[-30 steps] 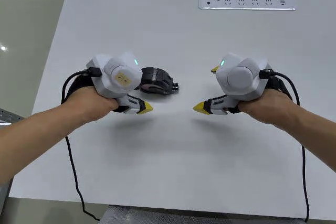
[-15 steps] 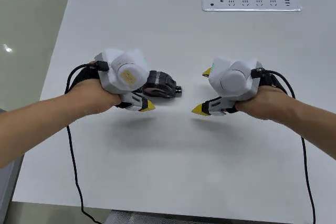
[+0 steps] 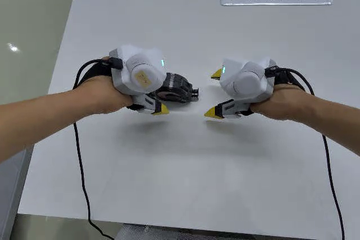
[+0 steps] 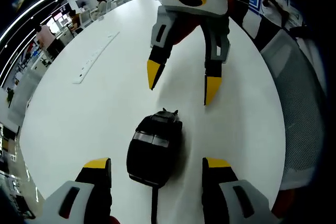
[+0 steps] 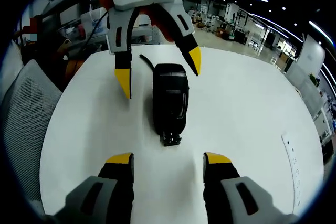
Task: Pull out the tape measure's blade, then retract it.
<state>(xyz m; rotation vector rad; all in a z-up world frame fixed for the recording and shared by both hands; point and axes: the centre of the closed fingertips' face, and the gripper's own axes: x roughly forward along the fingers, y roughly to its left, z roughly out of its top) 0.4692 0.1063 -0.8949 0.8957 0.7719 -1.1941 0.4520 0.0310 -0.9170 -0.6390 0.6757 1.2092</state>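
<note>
Tape measure (image 3: 175,88): black, toward the table's (image 3: 185,184) left edge, between our left gripper's (image 4: 157,163) spread jaws.
Right gripper (image 3: 214,94): jaws spread, facing it, not touching.

The head view looks forward and down over the white desk (image 3: 185,195) from above. The left gripper view, low and close to the desk, faces the right tongs (image 4: 182,82). The right gripper view faces the left tongs (image 5: 159,73). Both share the tape measure (image 4: 153,150) lying between them.
</note>
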